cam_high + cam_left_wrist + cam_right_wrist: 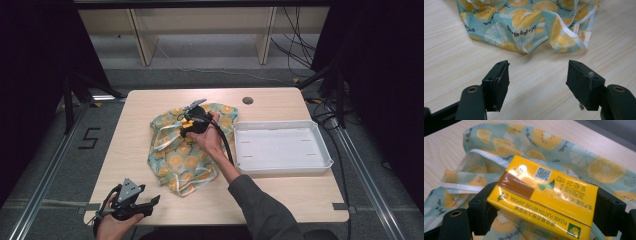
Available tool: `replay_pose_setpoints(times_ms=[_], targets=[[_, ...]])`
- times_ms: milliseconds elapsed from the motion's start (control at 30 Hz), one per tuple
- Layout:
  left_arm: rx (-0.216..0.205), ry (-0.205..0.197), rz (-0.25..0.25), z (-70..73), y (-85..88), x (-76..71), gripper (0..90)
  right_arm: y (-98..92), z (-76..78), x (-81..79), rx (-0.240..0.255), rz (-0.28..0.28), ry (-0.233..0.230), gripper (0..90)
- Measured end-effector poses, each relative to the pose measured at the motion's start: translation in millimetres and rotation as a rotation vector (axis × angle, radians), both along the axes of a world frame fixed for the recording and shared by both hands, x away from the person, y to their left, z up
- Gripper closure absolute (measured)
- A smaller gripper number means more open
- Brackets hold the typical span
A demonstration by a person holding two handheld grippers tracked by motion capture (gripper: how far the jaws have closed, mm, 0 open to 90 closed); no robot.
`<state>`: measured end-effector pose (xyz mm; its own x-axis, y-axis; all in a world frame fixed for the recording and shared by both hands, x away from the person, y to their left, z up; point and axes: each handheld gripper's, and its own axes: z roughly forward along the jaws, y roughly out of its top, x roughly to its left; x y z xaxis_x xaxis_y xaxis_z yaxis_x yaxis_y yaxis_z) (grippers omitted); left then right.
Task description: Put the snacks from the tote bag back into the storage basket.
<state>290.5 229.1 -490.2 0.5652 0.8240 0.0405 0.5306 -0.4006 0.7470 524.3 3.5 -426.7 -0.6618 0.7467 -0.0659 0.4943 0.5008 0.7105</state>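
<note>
High view: a person's right hand holds the right gripper over a fruit-print cloth bag spread on a wooden table. The left gripper rests in the left hand at the near left corner of the table, well apart from the bag. A white tray lies on the table just beside the bag, on the far side of it from the left gripper.

Right gripper view: the two black jaws pinch a yellow drink carton by its opposite ends, one pad on each side. The carton spans the whole gap between them and lies tilted, its printed top face turned up toward the camera, with a brown strip and a square code on it. The bag lies beneath and beyond the carton, and a white-edged handle of it sits just past the left-hand jaw.

Left gripper view: the jaws stand spread wide with nothing but bare tabletop between them. The crumpled edge of the bag lies ahead of the jaw tips, near but not touching them; a fold with a white hem lies ahead of the right-hand jaw. A small wisp of lint clings to the tip of that jaw.
</note>
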Motion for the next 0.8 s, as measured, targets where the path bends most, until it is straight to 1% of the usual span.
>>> replay_pose_setpoints(times_ms=[33, 67, 100, 133, 167, 200, 233, 267, 300, 333, 367, 400, 433, 500, 533, 567, 600, 633, 667, 700, 733, 800], targets=[[-0.070, -0.006, 0.038, -3.3, -4.7, -0.5, 34.0, 0.7, 3.1, -1.8, 0.006, -0.002, 0.004, 20.3], [-0.059, -0.008, 0.037, -3.5, -4.2, 0.1, 34.0, -0.4, 6.0, -1.8, -0.006, 0.015, -0.012, 20.3], [-0.060, -0.006, 0.036, -3.5, -4.2, 0.2, 34.0, 0.3, 9.8, -3.9, 0.007, 0.013, 0.002, 20.3], [-0.050, -0.001, 0.030, -3.1, -3.4, 0.1, 34.0, 0.3, 13.3, -5.4, 0.011, 0.019, 0.001, 20.4], [-0.028, 0.009, 0.009, -1.7, -1.4, -0.3, 34.0, 0.5, 16.2, -6.5, 0.027, 0.031, 0.002, 20.4], [-0.061, 0.001, 0.028, -3.0, -3.7, -0.5, 34.0, 0.7, 17.0, -6.1, 0.033, 0.039, -0.021, 20.3], [-0.057, -0.003, 0.035, -3.0, -3.7, -0.5, 34.0, 1.3, 21.4, -9.3, 0.052, 0.032, 0.013, 20.4], [-0.057, -0.003, 0.035, -2.9, -3.8, -0.5, 34.0, 0.2, 26.1, -10.6, 0.052, 0.048, 0.029, 20.4], [-0.049, -0.004, 0.028, -2.6, -2.9, -0.4, 34.0, 0.0, 30.1, -12.1, 0.058, 0.055, 0.032, 20.4], [-0.006, -0.008, 0.000, -0.3, -0.2, 0.0, 34.0, 0.4, 31.6, -13.1, 0.061, 0.049, 0.016, 20.4], [-0.018, -0.012, -0.003, -1.1, -0.4, 0.6, 34.0, -0.1, 36.8, -15.2, 0.070, 0.058, 0.029, 20.4], [-0.018, -0.009, 0.000, -0.9, -0.6, 0.3, 34.0, -0.6, 40.8, -16.1, 0.068, 0.069, 0.027, 20.4], [-0.035, 0.000, 0.011, -2.1, -1.4, 0.0, 34.0, -0.7, 43.3, -17.0, 0.071, 0.075, 0.006, 20.4], [-0.031, 0.005, 0.008, -1.7, -1.3, -0.1, 34.0, -1.7, 51.0, -20.3, 0.073, 0.094, 0.018, 20.4], [-0.033, 0.003, 0.009, -1.8, -1.4, -0.1, 34.0, -1.6, 52.8, -21.4, 0.070, 0.089, 0.009, 20.4], [-0.033, 0.001, 0.010, -1.9, -1.3, 0.0, 34.0, -1.8, 55.7, -22.6, 0.073, 0.096, 0.005, 20.4], [-0.014, -0.009, -0.004, -0.8, -0.2, 0.4, 34.0, -3.5, 60.2, -24.1, 0.062, 0.102, 0.013, 20.4], [-0.028, -0.014, 0.005, -1.5, -1.1, 0.4, 34.0, -4.9, 62.3, -24.0, 0.059, 0.105, 0.000, 20.4], [-0.034, -0.014, 0.012, -1.5, -1.7, 0.2, 34.0, -6.7, 64.7, -23.9, 0.053, 0.115, -0.001, 20.4], [-0.031, -0.013, 0.011, -1.3, -1.4, 0.2, 34.0, -8.4, 67.6, -25.5, 0.065, 0.100, 0.011, 20.4], [-0.032, -0.007, 0.010, -1.0, -1.3, 0.0, 34.0, -10.3, 68.8, -25.1, 0.062, 0.108, -0.002, 20.5], [-0.026, -0.012, 0.007, -1.3, -0.8, 0.3, 34.0, -16.8, 73.8, -27.1, 0.058, 0.106, -0.002, 20.5]])
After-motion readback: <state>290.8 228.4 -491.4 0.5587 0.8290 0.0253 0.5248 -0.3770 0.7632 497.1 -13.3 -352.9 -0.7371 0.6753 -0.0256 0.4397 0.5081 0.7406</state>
